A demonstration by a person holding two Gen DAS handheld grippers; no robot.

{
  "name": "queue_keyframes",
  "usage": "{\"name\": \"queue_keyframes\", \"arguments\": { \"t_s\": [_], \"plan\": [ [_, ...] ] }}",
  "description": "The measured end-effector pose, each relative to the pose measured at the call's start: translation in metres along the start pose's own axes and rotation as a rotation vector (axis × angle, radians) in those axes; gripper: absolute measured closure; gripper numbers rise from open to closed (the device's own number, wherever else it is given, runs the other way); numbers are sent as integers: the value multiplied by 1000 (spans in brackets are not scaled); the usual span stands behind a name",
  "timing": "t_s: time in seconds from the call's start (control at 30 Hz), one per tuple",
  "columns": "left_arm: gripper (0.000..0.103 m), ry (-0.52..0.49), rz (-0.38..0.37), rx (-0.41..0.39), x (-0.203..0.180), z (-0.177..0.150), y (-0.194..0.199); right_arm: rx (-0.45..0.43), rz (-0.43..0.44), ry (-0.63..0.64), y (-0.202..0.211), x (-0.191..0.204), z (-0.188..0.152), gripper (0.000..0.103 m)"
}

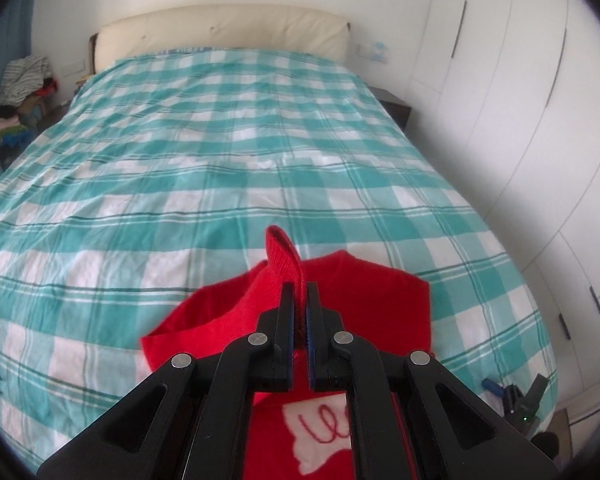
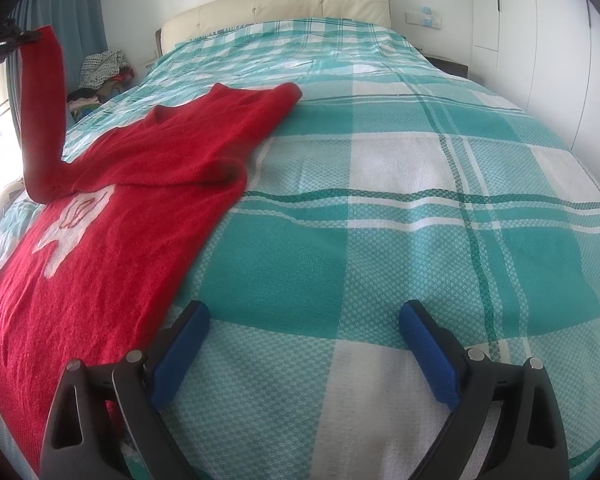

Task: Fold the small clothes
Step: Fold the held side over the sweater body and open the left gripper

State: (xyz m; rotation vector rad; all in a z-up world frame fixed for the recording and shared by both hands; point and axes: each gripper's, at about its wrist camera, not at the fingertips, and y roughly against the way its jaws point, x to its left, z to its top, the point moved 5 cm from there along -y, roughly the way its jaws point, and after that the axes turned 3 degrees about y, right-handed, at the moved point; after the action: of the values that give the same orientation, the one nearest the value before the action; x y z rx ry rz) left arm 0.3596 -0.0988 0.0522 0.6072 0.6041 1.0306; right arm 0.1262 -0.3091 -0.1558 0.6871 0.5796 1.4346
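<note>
- Your bed (image 2: 420, 208) is the work surface: a teal-and-white checked cover, woven and lightly rumpled, with plenty of bare space to the right of the garment.
- Your sweater (image 2: 112, 216) lies face up on the left part of the bed, near its foot; it is a red, fuzzy knit with a white patch stitched in red on the chest. One sleeve is already laid across the body toward the collar.
- The other sleeve (image 2: 44, 112) is lifted off the bed and hangs in a soft tube. Bring it across the chest and lay it flat, I judge, keeping it level so the knit does not twist or drag the body out of line.
- Your left hand-held gripper (image 1: 300, 292) is clamped on the ribbed cuff (image 1: 284, 256), which sticks up past the fingertips.
- Your right hand-held gripper (image 2: 304, 344) stands wide and holds nothing, low over bare cover just beside the sweater's hem. Use it to pin the body if the knit starts to slide.
</note>
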Motion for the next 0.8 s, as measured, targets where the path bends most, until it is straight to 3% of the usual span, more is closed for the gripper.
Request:
{"name": "queue_keyframes", "arguments": {
  "t_s": [0.17,0.37,0.4,0.43,0.5,0.63,0.8],
  "plan": [
    [100,-32,-12,92,-47,-31,-57,1,0,0,-1,0,0,7],
    [97,-60,-25,140,-76,-58,-99,0,1,0,-1,0,0,7],
    [86,-62,-15,146,-78,-62,-104,0,1,0,-1,0,0,7],
    [55,-58,-9,163,-78,-66,-110,0,2,-1,-1,0,0,7],
    [27,-46,-12,159,-77,-73,-112,0,3,-1,-1,0,0,7],
    [25,-83,10,122,-64,-73,-94,1,3,-1,-1,0,0,7],
    [8,-63,185,74,9,-70,-71,3,2,2,-3,1,-1,6]
  ]
}}
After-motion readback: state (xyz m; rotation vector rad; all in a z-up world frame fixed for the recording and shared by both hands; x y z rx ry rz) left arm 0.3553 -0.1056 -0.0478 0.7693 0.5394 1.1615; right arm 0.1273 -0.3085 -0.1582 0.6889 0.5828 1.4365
